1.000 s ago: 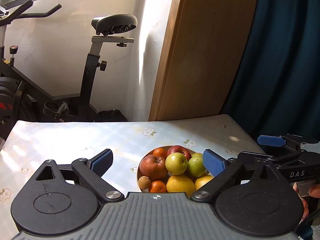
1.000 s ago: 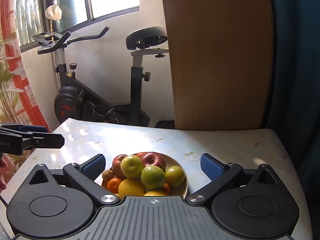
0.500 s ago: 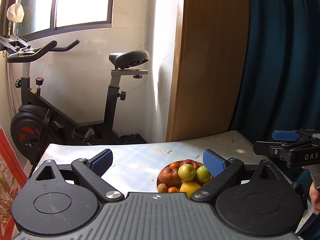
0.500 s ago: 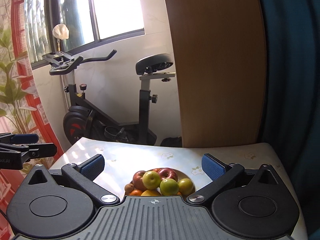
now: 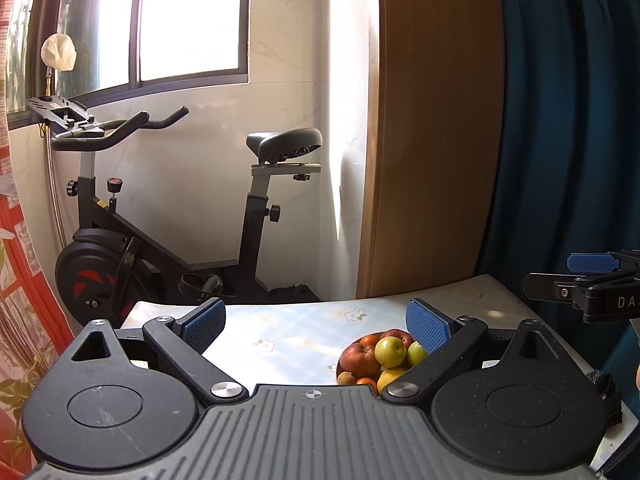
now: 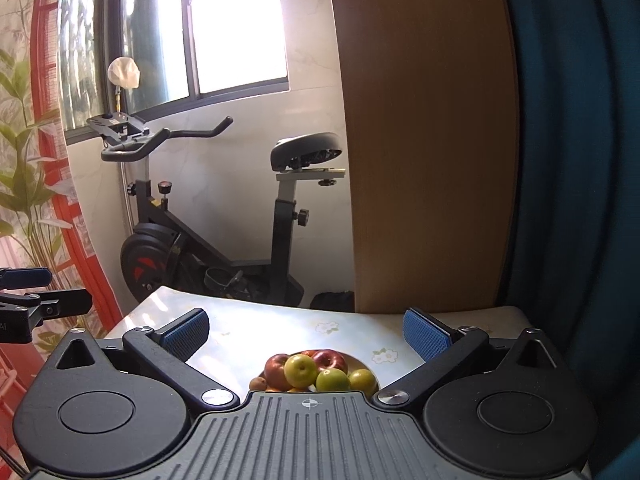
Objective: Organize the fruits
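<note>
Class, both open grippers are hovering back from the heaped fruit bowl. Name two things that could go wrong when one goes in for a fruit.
1. The fruits are heaped in the bowl; pulling the yellow-green apple off the top could send neighbours such as the small brown fruit rolling onto the table.
2. The left gripper and right gripper face the same bowl, so they might collide.

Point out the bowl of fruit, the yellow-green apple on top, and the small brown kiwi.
Bowl of fruit (image 6: 366,365): right wrist view, bare right rim.
Yellow-green apple (image 6: 301,371): right wrist view, front face.
Small brown kiwi (image 6: 258,383): right wrist view, its middle.
</note>
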A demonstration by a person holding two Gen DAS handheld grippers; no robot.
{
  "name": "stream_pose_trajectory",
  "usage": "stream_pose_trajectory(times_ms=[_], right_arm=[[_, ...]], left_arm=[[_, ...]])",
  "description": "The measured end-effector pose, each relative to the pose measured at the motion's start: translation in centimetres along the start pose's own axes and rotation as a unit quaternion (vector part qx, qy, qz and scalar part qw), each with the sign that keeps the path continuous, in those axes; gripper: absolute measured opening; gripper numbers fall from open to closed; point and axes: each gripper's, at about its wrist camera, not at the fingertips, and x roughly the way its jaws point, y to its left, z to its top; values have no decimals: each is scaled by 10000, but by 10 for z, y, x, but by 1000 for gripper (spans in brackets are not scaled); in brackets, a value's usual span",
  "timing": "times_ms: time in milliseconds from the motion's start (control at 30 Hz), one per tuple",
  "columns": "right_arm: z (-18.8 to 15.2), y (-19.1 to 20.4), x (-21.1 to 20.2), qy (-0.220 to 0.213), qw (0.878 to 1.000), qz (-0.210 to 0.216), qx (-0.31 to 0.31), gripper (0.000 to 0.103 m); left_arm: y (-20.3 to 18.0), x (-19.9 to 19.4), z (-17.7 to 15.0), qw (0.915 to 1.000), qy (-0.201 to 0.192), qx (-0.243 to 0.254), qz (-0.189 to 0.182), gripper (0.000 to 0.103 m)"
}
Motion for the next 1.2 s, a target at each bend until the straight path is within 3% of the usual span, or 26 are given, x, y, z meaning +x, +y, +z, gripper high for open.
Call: stream_pose_trajectory(times_ms=[433,1200], right_arm=[[2,4,-1,19,10000,-57,-21,103],[2,4,3,11,10000,-87,-20,103]], left_arm=[[7,-5,0,9995,54,-298,-62,98],[-4,-17,-4,9999,-114,-47,16,98]])
